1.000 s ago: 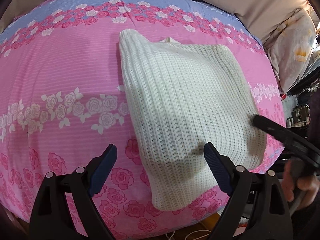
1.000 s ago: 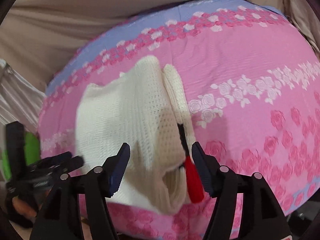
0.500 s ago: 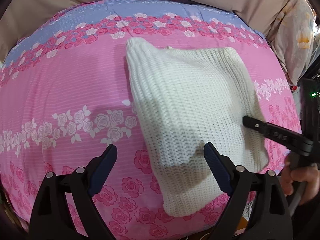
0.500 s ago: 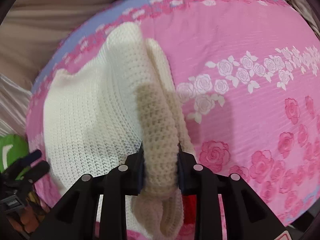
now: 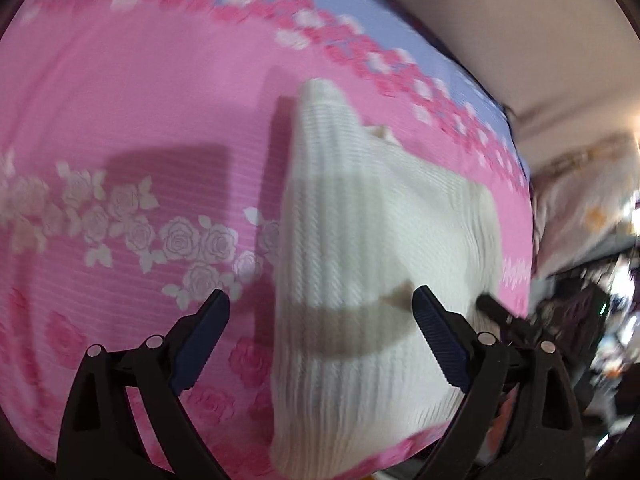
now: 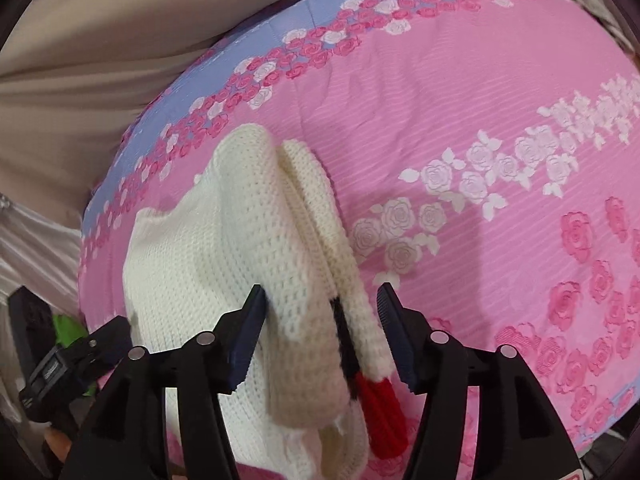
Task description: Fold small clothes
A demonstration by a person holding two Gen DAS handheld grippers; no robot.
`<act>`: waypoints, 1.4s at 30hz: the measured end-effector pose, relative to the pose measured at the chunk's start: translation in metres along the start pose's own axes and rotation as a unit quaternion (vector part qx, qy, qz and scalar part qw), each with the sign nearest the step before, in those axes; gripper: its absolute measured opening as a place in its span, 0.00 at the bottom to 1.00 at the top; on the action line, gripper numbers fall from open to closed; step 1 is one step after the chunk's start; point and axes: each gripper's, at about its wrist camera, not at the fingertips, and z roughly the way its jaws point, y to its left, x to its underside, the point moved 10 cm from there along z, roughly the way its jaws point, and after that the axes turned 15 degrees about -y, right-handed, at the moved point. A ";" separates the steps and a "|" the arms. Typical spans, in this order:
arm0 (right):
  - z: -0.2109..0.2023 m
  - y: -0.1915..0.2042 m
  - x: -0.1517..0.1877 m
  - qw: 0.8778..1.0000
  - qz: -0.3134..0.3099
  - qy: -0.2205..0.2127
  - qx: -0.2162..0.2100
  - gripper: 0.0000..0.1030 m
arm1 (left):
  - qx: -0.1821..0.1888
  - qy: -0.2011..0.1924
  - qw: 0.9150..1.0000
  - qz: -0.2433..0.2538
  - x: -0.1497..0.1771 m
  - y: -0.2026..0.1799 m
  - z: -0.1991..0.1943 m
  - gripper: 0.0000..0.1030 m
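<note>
Cream knit sweater [image 5: 360, 248] lies folded on the pink rose-print bedspread [image 5: 140, 120], near its front edge. At its left side, the left gripper [image 5: 320, 332] hangs over it with fingers spread wide, holding nothing. At its right side, the right gripper [image 6: 322, 332] has its jaws opening; the folded sleeve [image 6: 304, 320] with a red cuff [image 6: 380, 408] lies between them, ungripped.

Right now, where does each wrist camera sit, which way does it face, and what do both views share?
Left wrist: on the left gripper, looking steeply down at the cream knit garment on the pink floral bedspread; its open jaws show.
Right wrist: on the right gripper, aimed down along the garment's folded edge; jaws opening around it.
Shared: garment, bedspread, each other's gripper at frame edge.
</note>
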 end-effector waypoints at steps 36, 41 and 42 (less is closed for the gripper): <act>-0.037 0.032 0.082 0.998 0.009 0.042 -0.043 0.08 | -0.004 0.147 0.969 0.200 0.070 -0.001 -0.015 0.24; -0.060 0.041 0.075 0.998 -0.044 0.018 -0.044 0.08 | -0.042 0.150 0.961 0.228 0.075 0.011 -0.006 0.26; -0.043 0.022 0.091 0.998 -0.053 0.043 -0.011 0.08 | -0.041 0.149 0.962 0.224 0.075 0.010 -0.005 0.26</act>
